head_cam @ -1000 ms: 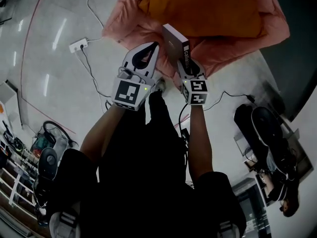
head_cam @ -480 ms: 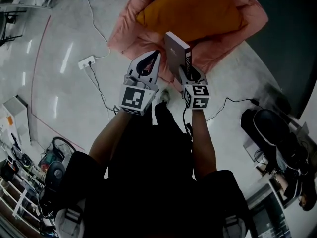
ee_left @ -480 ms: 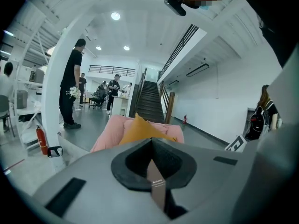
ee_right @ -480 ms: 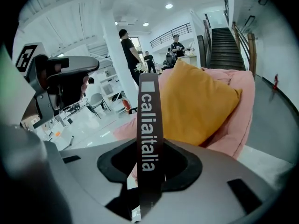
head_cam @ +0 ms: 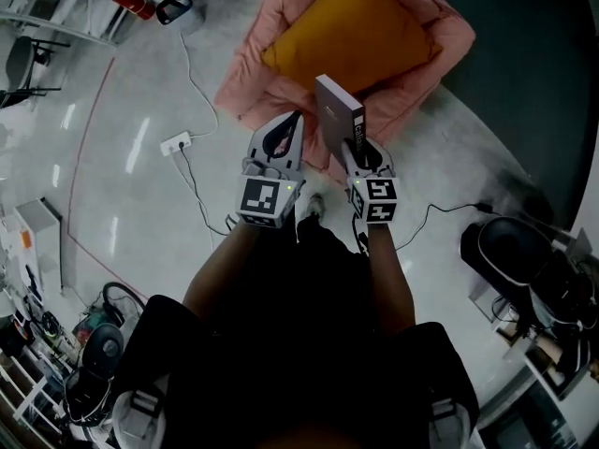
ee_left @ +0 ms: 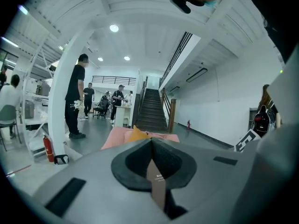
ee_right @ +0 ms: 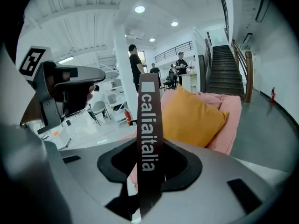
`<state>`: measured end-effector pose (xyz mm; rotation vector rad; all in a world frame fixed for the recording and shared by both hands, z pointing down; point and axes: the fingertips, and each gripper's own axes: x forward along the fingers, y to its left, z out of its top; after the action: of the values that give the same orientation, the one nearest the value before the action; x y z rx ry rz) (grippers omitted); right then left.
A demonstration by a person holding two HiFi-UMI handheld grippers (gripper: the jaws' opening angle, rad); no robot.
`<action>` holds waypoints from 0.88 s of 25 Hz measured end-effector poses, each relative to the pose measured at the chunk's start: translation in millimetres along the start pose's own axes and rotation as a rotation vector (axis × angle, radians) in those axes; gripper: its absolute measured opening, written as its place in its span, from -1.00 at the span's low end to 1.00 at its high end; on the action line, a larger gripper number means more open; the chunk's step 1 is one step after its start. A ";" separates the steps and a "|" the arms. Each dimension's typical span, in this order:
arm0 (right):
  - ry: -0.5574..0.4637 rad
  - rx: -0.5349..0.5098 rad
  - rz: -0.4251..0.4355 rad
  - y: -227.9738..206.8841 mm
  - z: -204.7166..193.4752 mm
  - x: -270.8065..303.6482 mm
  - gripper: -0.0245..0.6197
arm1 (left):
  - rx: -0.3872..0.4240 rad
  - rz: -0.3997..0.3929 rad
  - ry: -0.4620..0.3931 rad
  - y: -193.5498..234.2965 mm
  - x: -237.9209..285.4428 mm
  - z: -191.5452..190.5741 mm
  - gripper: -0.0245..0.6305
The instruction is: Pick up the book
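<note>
A dark book [head_cam: 335, 110] with white lettering on its spine stands upright in the air over the edge of a pink cushion [head_cam: 251, 75]. My right gripper [head_cam: 349, 146] is shut on its lower end. In the right gripper view the spine [ee_right: 149, 115] runs straight up between the jaws of that gripper [ee_right: 149, 146]. My left gripper [head_cam: 297, 117] hangs just left of the book, apart from it, its jaws meeting at the tips. In the left gripper view a thin brown strip shows in the slit behind the left gripper's [ee_left: 150, 141] tips; what it is I cannot tell.
An orange pillow [head_cam: 351, 36] lies on the pink cushion. A power strip [head_cam: 176, 143] with its cable lies on the pale floor to the left, a red fire extinguisher [head_cam: 131, 3] farther off. A black bag [head_cam: 505, 241] sits at the right. People [ee_left: 74, 101] stand near a staircase [ee_left: 149, 108].
Both grippers have risen together, the right one carrying the book up off the cushion. The cushion and floor now look farther below.
</note>
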<state>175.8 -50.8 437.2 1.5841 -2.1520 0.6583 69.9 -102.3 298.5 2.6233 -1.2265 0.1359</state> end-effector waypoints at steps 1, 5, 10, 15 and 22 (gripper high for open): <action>-0.018 -0.005 -0.002 2.5 3.6 -10.4 -0.48 | 0.000 0.007 -0.011 -6.2 -8.1 4.0 -0.90; -0.097 0.013 -0.011 10.8 14.4 -52.9 -0.48 | 0.029 0.032 -0.055 -30.3 -42.5 12.7 -0.90; -0.162 0.021 -0.023 22.4 15.4 -96.1 -0.48 | 0.063 0.059 -0.079 -53.4 -79.3 9.7 -0.90; -0.258 0.042 -0.032 37.9 22.2 -152.2 -0.48 | 0.089 0.061 -0.085 -78.1 -111.6 7.9 -0.90; -0.363 0.062 -0.046 65.2 40.5 -215.6 -0.48 | 0.108 0.053 -0.091 -81.1 -146.1 13.1 -0.90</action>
<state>174.0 109.4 273.8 1.9025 -2.3563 0.4542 37.9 53.1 244.3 2.7171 -1.3558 0.0951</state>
